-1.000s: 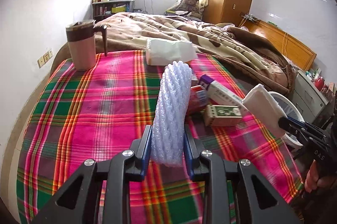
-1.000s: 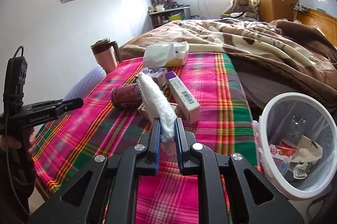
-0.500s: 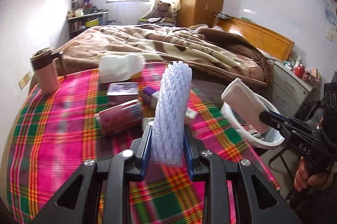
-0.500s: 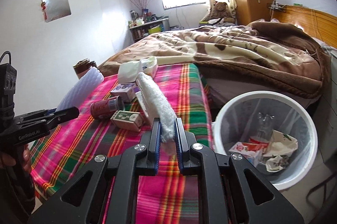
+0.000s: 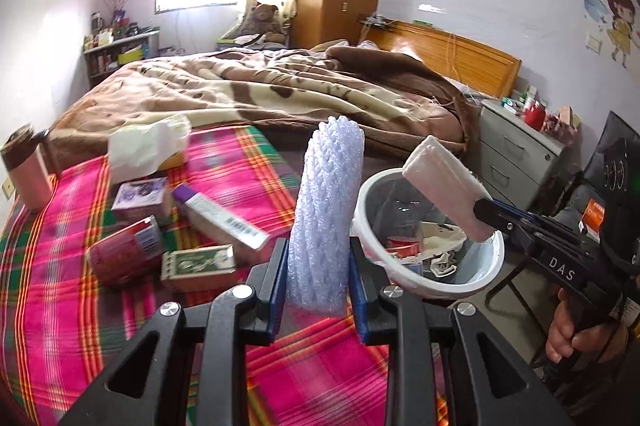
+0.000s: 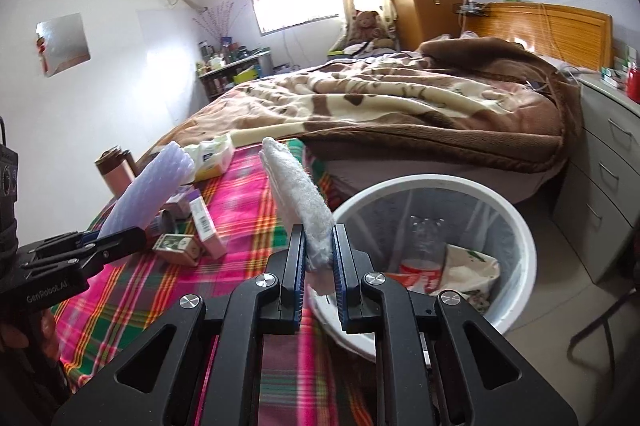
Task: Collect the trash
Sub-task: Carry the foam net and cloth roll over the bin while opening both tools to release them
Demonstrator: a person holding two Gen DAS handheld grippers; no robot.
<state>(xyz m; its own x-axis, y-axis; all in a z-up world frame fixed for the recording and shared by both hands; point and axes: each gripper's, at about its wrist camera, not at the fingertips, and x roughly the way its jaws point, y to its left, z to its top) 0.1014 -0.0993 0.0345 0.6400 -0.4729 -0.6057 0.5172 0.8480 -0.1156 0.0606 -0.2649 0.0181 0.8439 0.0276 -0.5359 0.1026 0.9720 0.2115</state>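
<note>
Left wrist: L claw (image 5: 318, 282) clamps foam net (image 5: 328, 209); R claw (image 6: 319, 266) clamps white pad (image 6: 298, 193).

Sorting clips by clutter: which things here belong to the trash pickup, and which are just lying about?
Job:
- foam net in left claw
- white pad in right claw
- bin, trash already inside
- likely next: can, boxes on plaid cloth

Lying about:
- mug
- tissue pack
- blanket
- dresser
- teddy bear
</note>
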